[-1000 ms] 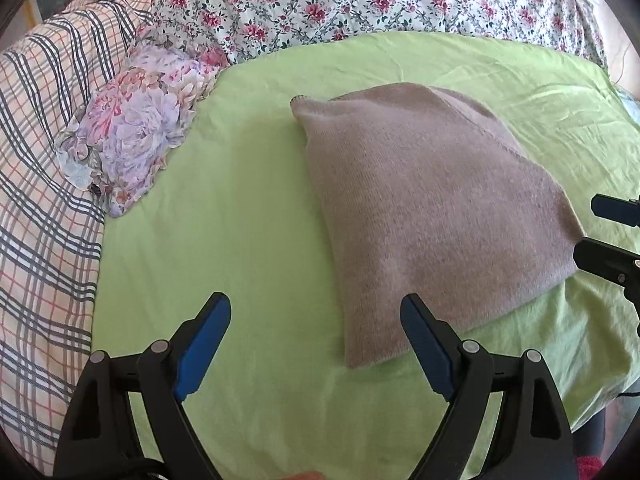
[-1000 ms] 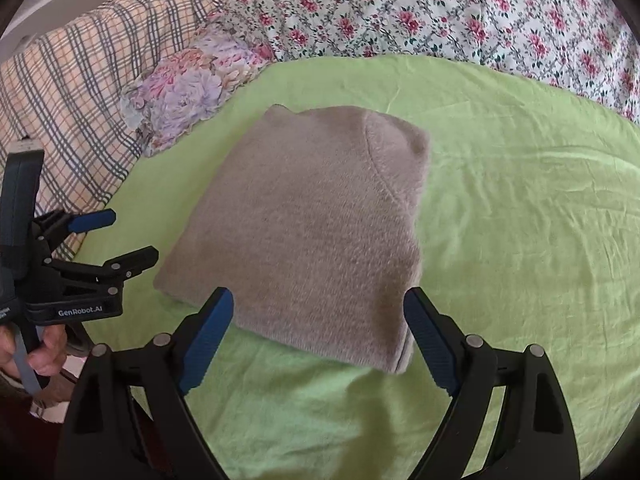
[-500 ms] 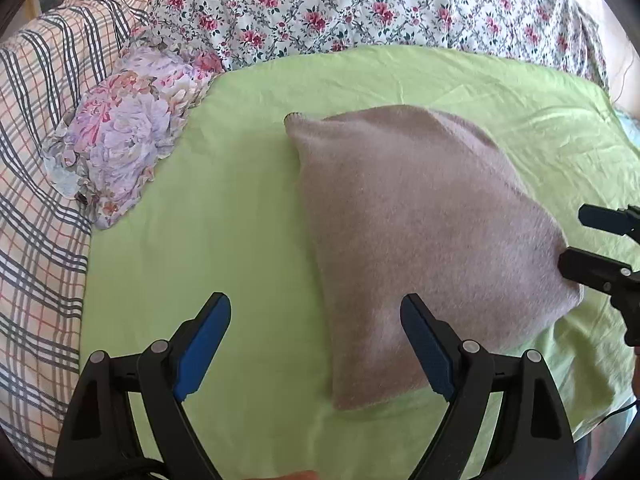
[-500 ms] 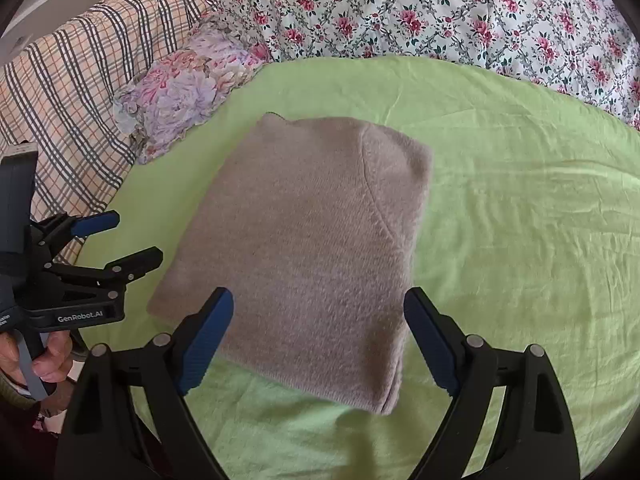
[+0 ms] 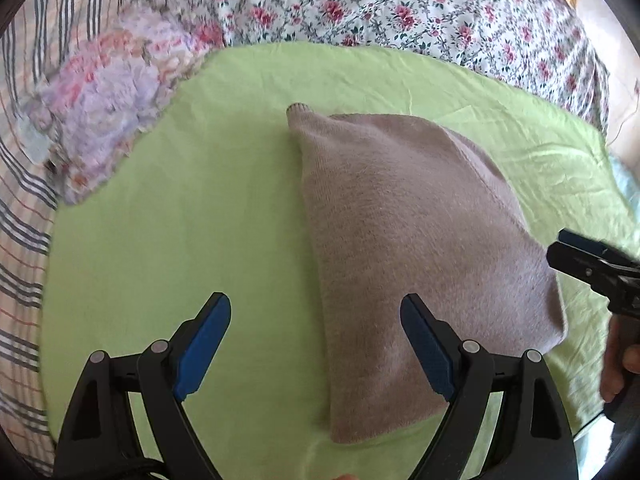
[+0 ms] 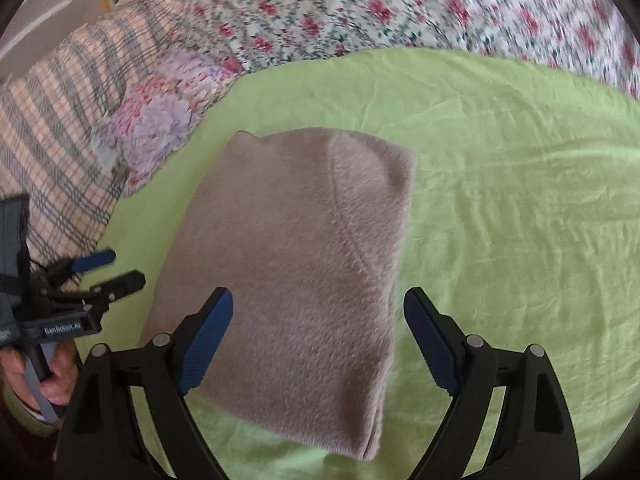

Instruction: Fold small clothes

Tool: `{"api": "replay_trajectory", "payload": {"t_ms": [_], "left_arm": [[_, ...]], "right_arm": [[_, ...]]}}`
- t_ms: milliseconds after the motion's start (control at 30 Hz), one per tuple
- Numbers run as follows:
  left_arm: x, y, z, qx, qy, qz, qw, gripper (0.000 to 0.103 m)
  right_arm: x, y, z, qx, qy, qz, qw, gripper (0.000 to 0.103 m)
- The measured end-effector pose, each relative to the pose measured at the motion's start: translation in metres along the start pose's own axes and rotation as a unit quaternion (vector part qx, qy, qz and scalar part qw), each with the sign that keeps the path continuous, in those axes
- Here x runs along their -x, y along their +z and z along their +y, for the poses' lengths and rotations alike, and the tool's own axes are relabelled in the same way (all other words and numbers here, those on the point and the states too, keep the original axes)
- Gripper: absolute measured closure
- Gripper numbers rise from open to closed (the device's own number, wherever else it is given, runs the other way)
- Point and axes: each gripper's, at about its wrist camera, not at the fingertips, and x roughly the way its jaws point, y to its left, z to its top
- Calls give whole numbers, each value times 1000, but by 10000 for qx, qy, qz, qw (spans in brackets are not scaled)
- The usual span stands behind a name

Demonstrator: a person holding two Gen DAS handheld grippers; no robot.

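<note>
A folded taupe knit garment (image 5: 408,240) lies flat on the green sheet (image 5: 180,240); it also shows in the right wrist view (image 6: 296,272). My left gripper (image 5: 316,344) is open and empty, above the garment's near left edge. My right gripper (image 6: 318,340) is open and empty, above the garment's near end. The left gripper shows at the left of the right wrist view (image 6: 110,268), jaws apart. The right gripper's tips show at the right edge of the left wrist view (image 5: 576,252).
A crumpled floral cloth (image 5: 112,120) lies at the sheet's left edge, next to a plaid blanket (image 6: 52,128). A rose-print quilt (image 5: 400,12) runs along the back. The green sheet (image 6: 520,220) extends to the right of the garment.
Both grippers have moved forward and lower over the garment, which now looks closer in both views. Both stay open. The garment has not moved.
</note>
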Motion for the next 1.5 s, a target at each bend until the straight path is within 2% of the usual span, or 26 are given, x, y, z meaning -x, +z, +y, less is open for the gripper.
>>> {"api": "replay_trajectory", "payload": {"t_ms": [100, 133, 167, 200, 233, 300, 333, 367, 400, 433, 500, 600, 800, 900, 967, 1067, 1200, 1233, 1300, 1333, 1400, 1500], "left_arm": [[-12, 4, 10, 265, -371, 109, 9989, 16], [-15, 4, 11, 325, -453, 130, 9984, 16], [-19, 4, 12, 372, -517, 151, 9979, 16], [-26, 3, 13, 413, -525, 215, 9975, 16], [-32, 1, 13, 427, -513, 274, 9974, 15], [-46, -4, 11, 449, -701, 407, 9957, 15], [-52, -7, 9, 438, -756, 521, 9948, 17], [-56, -9, 5, 409, -826, 625, 9938, 20], [-57, -12, 0, 358, -920, 682, 9928, 27], [-57, -13, -3, 293, -944, 697, 9927, 30], [-56, -16, -12, 146, -837, 672, 9941, 30], [-60, -17, -20, 154, -889, 749, 9931, 30], [-59, -27, -35, 51, -813, 790, 9935, 30], [-53, -37, -40, 46, -729, 724, 9947, 30], [-50, -43, -38, 120, -791, 727, 9941, 30], [-48, -45, -29, 149, -851, 717, 9937, 30], [-46, -49, -28, 176, -843, 725, 9936, 30], [-46, -50, -29, 159, -824, 722, 9939, 30], [-42, -52, -28, 138, -809, 715, 9941, 30], [-41, -53, -26, 126, -835, 722, 9938, 30], [-39, -52, -24, 81, -878, 738, 9934, 30], [-25, -56, -20, -22, -750, 622, 9952, 30]], "right_arm": [[-13, 5, -23, -667, 233, 58, 9975, 16], [-19, 5, -34, -981, 331, 99, 9946, 22], [-26, 4, -42, -1224, 408, 167, 9915, 36], [-33, 2, -49, -1425, 477, 273, 9883, 46], [-39, 0, -52, -1543, 500, 396, 9860, 67], [-48, -2, -53, -1516, 518, 483, 9859, 77], [-43, 0, -47, -1334, 496, 423, 9889, 87], [-36, 2, -42, -1196, 387, 379, 9913, 90], [-27, 6, -37, -1009, 287, 285, 9941, 90], [-22, 10, -36, -869, 261, 233, 9956, 91], [-26, 13, -35, -674, 64, 337, 9971, 91], [-55, 7, -32, -228, -524, 530, 9970, 91], [-53, 5, -21, -79, -952, 387, 9947, 91], [-42, 4, -22, -235, -716, 301, 9967, 88], [-28, 3, -24, -371, -551, 201, 9976, 80], [2, -7, -14, -394, -294, -77, 9988, 79], [17, -36, 5, -306, 485, 37, 9983, 79], [12, -46, 7, -231, 415, 221, 9986, 79], [-9, -63, 0, -56, -399, 608, 9973, 79], [-15, -66, -8, -100, -507, 621, 9967, 83], [-12, -66, -29, -579, -176, 462, 9971, 83], [0, -59, -32, -667, -289, 338, 9968, 84]]}}
